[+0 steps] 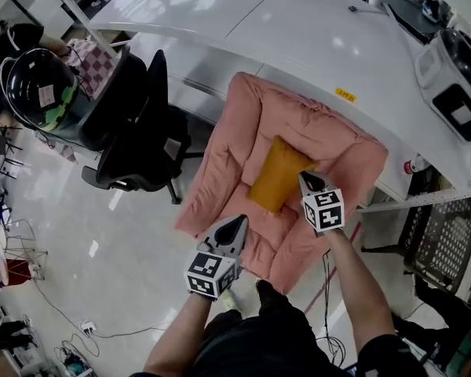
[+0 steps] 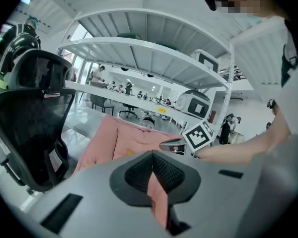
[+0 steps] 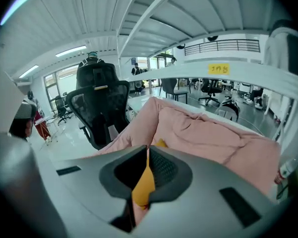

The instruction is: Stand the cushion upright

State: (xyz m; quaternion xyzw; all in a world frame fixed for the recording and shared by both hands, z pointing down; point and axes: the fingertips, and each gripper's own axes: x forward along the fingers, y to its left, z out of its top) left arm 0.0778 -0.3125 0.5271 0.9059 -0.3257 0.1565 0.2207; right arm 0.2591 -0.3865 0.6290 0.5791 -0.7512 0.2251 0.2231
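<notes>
Ahead of the right gripper's (image 1: 306, 179) fingers (image 3: 171, 170), the pink lounger (image 1: 220, 155) rises into a padded back. The white table (image 1: 298, 30) stands just behind it and closes that way. The orange cushion (image 1: 279, 175), pinched between those fingers, fills the seat's middle. The lounger's 2 raised side walls flank both grippers. Left of the left gripper's (image 1: 237, 222) fingers (image 2: 179, 175) lies bare floor (image 1: 125, 242), then a black office chair (image 1: 141, 132). A mesh chair (image 1: 443, 242) stands right of the right fingers.

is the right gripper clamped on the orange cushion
Yes, the right gripper has its jaws shut on a fold of the cushion.
</notes>
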